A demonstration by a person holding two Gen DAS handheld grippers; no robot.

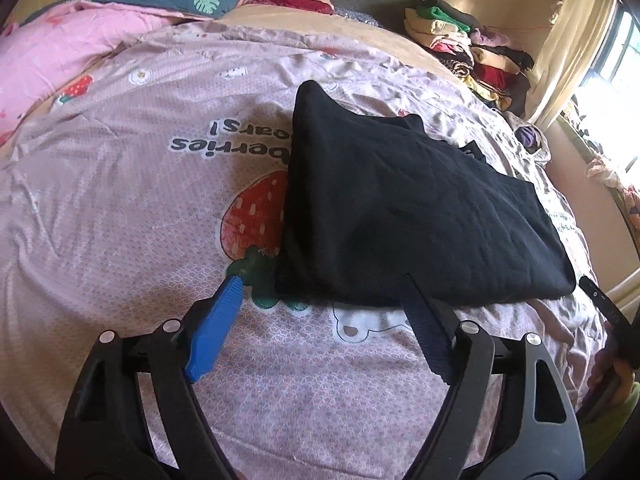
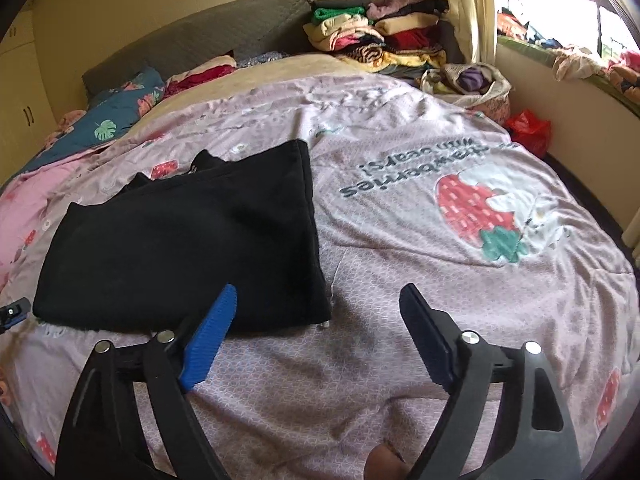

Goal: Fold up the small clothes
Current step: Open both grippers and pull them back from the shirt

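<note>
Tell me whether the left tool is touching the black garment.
Cannot tell. In the left wrist view the open left tool has one finger tip overlapping the black garment at its near edge, but neither contact nor gap shows plainly.

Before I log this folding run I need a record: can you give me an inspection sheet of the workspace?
Surface: bedspread, pink, strawberry print, wrinkled.
Job's things: black garment, folded flat on the bedspread.
Clutter: stack of folded clothes by the headboard; pink quilt; bag of clothes; red plastic bag.
Grippers: left gripper open at the garment's near edge; right gripper open, holding nothing.
Cables: nothing seen.
Surroundings: window, curtain, cupboards.
</note>
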